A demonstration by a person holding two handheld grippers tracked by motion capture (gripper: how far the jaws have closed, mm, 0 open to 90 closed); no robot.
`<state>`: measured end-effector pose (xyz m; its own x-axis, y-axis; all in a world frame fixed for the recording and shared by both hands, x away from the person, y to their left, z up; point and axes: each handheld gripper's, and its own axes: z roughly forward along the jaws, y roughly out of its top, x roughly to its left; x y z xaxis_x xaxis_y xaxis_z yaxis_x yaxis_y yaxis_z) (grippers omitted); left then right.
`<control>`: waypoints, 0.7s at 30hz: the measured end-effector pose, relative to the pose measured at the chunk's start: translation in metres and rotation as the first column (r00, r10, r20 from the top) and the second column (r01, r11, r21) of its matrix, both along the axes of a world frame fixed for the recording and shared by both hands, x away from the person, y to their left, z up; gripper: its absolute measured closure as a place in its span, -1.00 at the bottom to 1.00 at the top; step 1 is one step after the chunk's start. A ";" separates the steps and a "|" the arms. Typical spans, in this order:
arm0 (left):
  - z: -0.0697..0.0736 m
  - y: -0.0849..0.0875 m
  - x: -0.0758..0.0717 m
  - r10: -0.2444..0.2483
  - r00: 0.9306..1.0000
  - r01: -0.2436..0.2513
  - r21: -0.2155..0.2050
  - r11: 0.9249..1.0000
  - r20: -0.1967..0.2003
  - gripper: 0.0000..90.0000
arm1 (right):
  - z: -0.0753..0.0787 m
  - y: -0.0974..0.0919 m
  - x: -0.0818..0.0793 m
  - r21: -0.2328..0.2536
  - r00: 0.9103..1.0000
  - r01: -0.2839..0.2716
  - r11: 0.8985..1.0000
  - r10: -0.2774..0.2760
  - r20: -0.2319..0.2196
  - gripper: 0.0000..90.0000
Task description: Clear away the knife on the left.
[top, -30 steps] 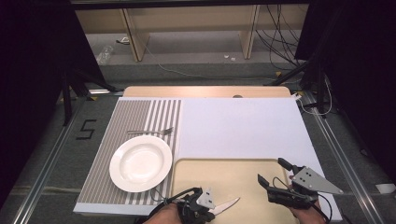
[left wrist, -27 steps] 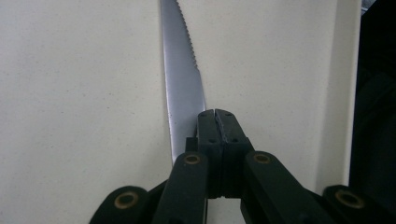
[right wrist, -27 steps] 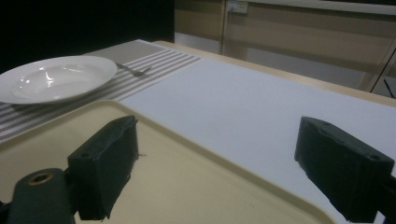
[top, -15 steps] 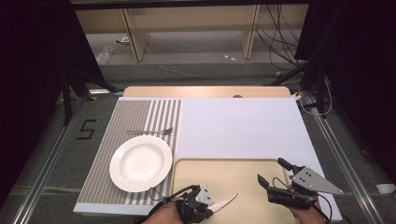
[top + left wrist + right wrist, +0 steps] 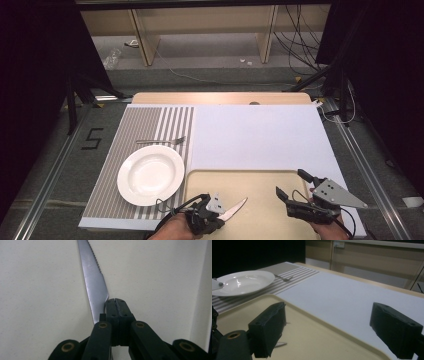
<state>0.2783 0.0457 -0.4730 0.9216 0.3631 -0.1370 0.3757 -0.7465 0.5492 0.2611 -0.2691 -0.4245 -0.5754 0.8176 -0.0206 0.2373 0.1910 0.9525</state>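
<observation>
At the near edge of the beige tray (image 5: pixel 260 180), the left gripper (image 5: pixel 220 209) is closed tight on a knife (image 5: pixel 235 209), blade over the tray floor. The right gripper (image 5: pixel 295 186) stands wide open, holding nothing. Farther left lie a white plate (image 5: pixel 150 175) and a fork (image 5: pixel 160 141); the white mat (image 5: pixel 255 135) beyond gives free room

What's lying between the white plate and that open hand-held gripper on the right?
In the high view, the knife held over the beige tray lies between plate and right hand-held gripper.
</observation>
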 end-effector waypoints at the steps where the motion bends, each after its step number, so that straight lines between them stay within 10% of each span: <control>1: 0.000 0.001 0.000 0.006 1.000 -0.006 0.000 1.000 0.001 0.98 | 0.000 0.000 0.000 0.000 1.000 0.000 1.000 0.000 0.000 -0.68; 21: 0.001 0.018 0.014 0.063 0.998 -0.063 0.030 0.998 0.010 0.99 | 0.000 0.000 0.000 0.006 1.000 0.001 1.000 -0.001 0.008 -0.68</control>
<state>0.2926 0.0642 -0.4716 0.8979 0.4244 -0.1170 0.4179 -0.7377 0.5303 0.2610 -0.2689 -0.4246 -0.5742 0.8184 -0.0204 0.2299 0.1851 0.9555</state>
